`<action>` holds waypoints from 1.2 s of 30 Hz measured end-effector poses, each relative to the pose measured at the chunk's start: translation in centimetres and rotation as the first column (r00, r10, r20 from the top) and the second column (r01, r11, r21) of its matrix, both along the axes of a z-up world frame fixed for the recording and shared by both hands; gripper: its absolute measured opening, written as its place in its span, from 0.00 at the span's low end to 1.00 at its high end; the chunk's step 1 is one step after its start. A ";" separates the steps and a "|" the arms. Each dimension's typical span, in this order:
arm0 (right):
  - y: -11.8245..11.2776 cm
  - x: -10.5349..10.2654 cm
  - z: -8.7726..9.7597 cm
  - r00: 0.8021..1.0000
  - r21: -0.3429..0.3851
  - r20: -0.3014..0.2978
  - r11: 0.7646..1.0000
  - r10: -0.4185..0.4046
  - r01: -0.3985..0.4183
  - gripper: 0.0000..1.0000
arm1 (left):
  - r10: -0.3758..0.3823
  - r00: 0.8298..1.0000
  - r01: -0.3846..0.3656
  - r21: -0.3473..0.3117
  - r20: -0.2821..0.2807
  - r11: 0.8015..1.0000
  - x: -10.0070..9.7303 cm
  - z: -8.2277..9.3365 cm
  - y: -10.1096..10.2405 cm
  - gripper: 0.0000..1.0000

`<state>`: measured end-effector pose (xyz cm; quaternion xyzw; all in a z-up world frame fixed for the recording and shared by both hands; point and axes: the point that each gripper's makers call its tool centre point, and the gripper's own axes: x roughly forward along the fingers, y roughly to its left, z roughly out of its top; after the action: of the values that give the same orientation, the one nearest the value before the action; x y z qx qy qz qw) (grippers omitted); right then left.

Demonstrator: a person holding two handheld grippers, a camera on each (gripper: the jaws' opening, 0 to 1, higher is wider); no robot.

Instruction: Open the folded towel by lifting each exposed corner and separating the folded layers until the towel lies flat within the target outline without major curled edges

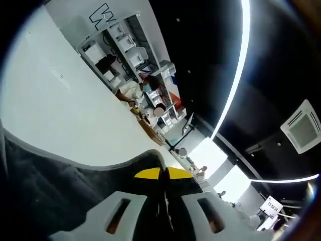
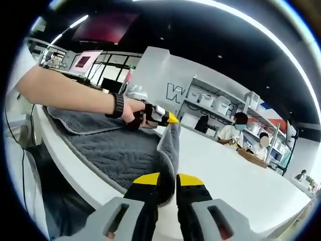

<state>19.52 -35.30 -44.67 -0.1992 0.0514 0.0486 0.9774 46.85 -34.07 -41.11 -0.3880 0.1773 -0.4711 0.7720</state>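
A grey quilted towel (image 2: 108, 145) lies spread over the near end of a long white table (image 2: 235, 170), one edge lifted into a raised ridge that runs from the 6 o'clock foreground of the right gripper view up toward centre. The right gripper (image 2: 168, 187) is clenched on the near end of that ridge, cloth pinched between its yellow-tipped jaws. At the ridge's far end the left gripper (image 2: 168, 119) — held in a person's hand (image 2: 134, 111) with a dark wristband — grips the towel's far corner. In the left gripper view, the left gripper (image 1: 163, 175) has its jaws pressed together on dark cloth (image 1: 60, 191) at 6 o'clock. Shelving (image 2: 220, 108) and seated people stand at 2 o'clock beyond the table.
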 end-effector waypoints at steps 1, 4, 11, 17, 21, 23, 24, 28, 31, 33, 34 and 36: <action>0.1 0.1 0.1 1.000 -0.001 -0.002 1.000 0.003 -0.003 0.05 | 0.000 1.000 0.000 -0.002 0.000 1.000 -0.1 0.0 0.0 0.02; 0.4 0.4 0.4 1.000 -0.014 0.001 1.000 0.013 -0.013 0.05 | -0.006 1.000 0.006 -0.001 -0.002 1.000 -0.3 -0.1 0.0 0.02; 1.0 1.1 0.8 0.999 -0.032 -0.006 0.999 0.033 -0.033 0.06 | -0.006 1.000 0.006 -0.005 -0.009 1.000 -0.7 -0.3 0.0 0.02; 1.7 1.9 0.7 0.998 -0.049 -0.022 0.997 0.058 -0.059 0.06 | -0.009 1.000 0.009 0.000 -0.005 1.000 -0.8 -0.3 -0.1 0.02; 1.9 2.3 0.6 0.997 -0.061 -0.040 0.995 0.072 -0.074 0.06 | -0.009 1.000 0.009 -0.001 -0.019 1.000 -0.6 -0.5 0.0 0.02; 2.2 2.6 0.5 0.995 -0.059 -0.048 0.994 0.090 -0.093 0.06 | -0.009 1.000 0.009 -0.008 -0.019 1.000 -0.6 -0.5 -0.1 0.02; 2.4 2.8 0.5 0.994 -0.055 -0.049 0.993 0.098 -0.101 0.06 | -0.012 1.000 0.012 -0.010 -0.018 1.000 -0.6 -0.4 -0.1 0.02; 2.4 3.3 0.1 0.994 -0.082 -0.070 0.992 0.088 -0.093 0.07 | -0.006 1.000 0.006 -0.006 -0.020 1.000 -0.4 -0.5 0.0 0.02; 2.6 3.2 0.0 0.992 -0.082 -0.070 0.991 0.101 -0.106 0.00 | -0.009 1.000 0.009 -0.003 -0.018 1.000 -0.3 -0.5 0.0 0.02; 2.6 3.1 0.4 0.993 -0.070 -0.051 0.992 0.105 -0.108 0.00 | -0.010 1.000 0.010 -0.001 -0.017 1.000 -0.3 -0.5 0.0 0.02; 2.6 3.1 0.4 0.993 -0.068 -0.050 0.992 0.104 -0.108 0.00 | -0.010 1.000 0.010 -0.002 -0.017 1.000 -0.3 -0.5 0.0 0.02; 2.3 3.2 0.8 0.996 -0.066 -0.031 0.994 0.089 -0.090 0.00 | -0.012 1.000 0.012 -0.004 -0.019 1.000 -0.2 -0.5 0.1 0.02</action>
<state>22.68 -33.03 -43.88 -0.2333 0.0579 0.0934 0.9662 46.60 -34.01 -41.63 -0.3929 0.1863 -0.4724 0.7667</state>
